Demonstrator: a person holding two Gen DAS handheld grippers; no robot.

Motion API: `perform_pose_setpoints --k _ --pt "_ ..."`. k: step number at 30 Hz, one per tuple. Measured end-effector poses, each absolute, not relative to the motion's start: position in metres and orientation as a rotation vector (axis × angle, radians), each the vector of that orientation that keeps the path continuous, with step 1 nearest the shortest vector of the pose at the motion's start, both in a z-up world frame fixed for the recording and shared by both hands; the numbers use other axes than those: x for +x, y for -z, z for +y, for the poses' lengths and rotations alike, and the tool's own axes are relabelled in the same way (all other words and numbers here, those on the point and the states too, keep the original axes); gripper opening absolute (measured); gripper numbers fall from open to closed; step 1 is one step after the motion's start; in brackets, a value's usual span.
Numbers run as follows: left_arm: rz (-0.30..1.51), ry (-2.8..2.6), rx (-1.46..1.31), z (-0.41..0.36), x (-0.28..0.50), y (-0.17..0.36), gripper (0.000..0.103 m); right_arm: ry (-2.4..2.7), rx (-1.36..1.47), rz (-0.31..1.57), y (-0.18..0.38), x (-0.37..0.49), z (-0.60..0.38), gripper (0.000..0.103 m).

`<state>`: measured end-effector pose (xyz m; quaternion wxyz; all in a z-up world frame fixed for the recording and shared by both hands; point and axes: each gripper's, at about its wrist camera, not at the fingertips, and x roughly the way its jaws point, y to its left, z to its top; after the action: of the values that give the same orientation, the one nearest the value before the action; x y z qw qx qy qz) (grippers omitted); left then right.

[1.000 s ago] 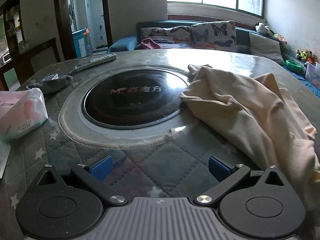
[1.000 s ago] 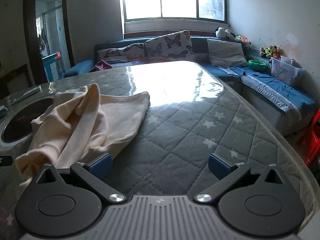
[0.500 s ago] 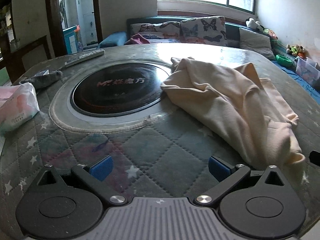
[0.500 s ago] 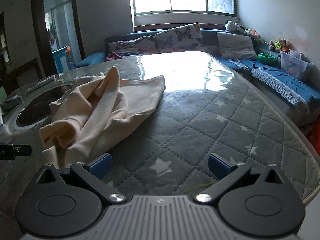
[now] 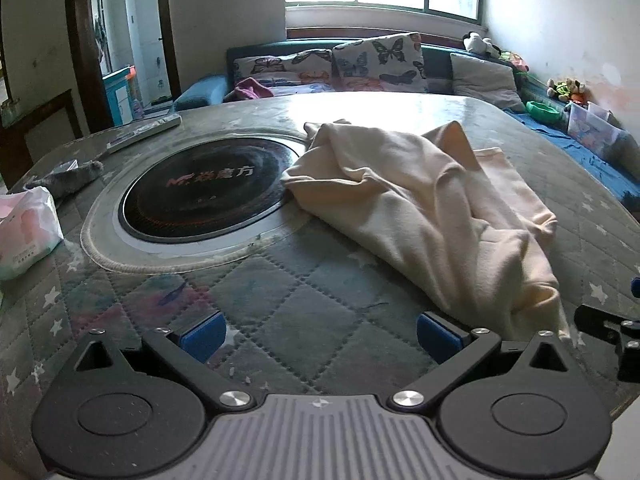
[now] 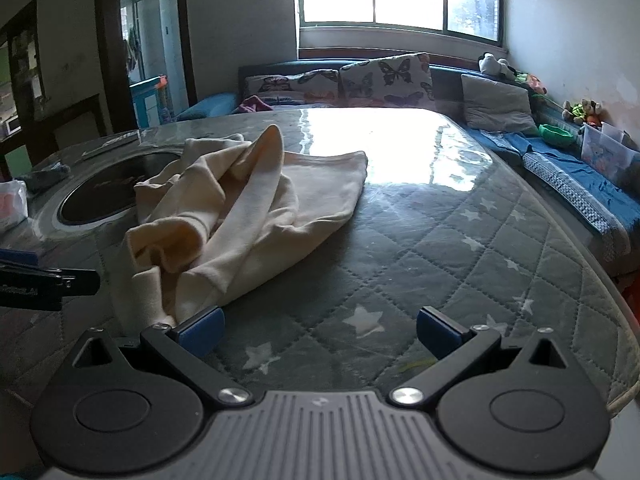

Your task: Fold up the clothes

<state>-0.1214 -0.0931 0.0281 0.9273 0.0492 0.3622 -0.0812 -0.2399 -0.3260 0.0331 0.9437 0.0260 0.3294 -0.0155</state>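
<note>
Your left gripper (image 5: 320, 330) has its fingers spread wide over bare quilted table (image 5: 304, 292), gripping nothing; its right pad (image 5: 436, 336) sits just beside the near end of the cloth (image 5: 420, 200). Your right gripper (image 6: 320, 330) is equally wide and empty, its left pad (image 6: 200, 330) just beside the cloth's crumpled near end. The cream cloth lies bunched between both grippers, its far edge touching the round hob (image 5: 204, 188). A tissue pack (image 5: 24, 232) rests left.
</note>
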Motion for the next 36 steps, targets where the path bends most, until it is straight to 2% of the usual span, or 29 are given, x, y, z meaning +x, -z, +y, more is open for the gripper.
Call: perform_pose_setpoints --k 36 --pt "0.76 0.236 0.15 -0.113 -0.129 -0.027 0.103 -0.032 0.019 0.699 -0.028 -0.242 -0.311 0.103"
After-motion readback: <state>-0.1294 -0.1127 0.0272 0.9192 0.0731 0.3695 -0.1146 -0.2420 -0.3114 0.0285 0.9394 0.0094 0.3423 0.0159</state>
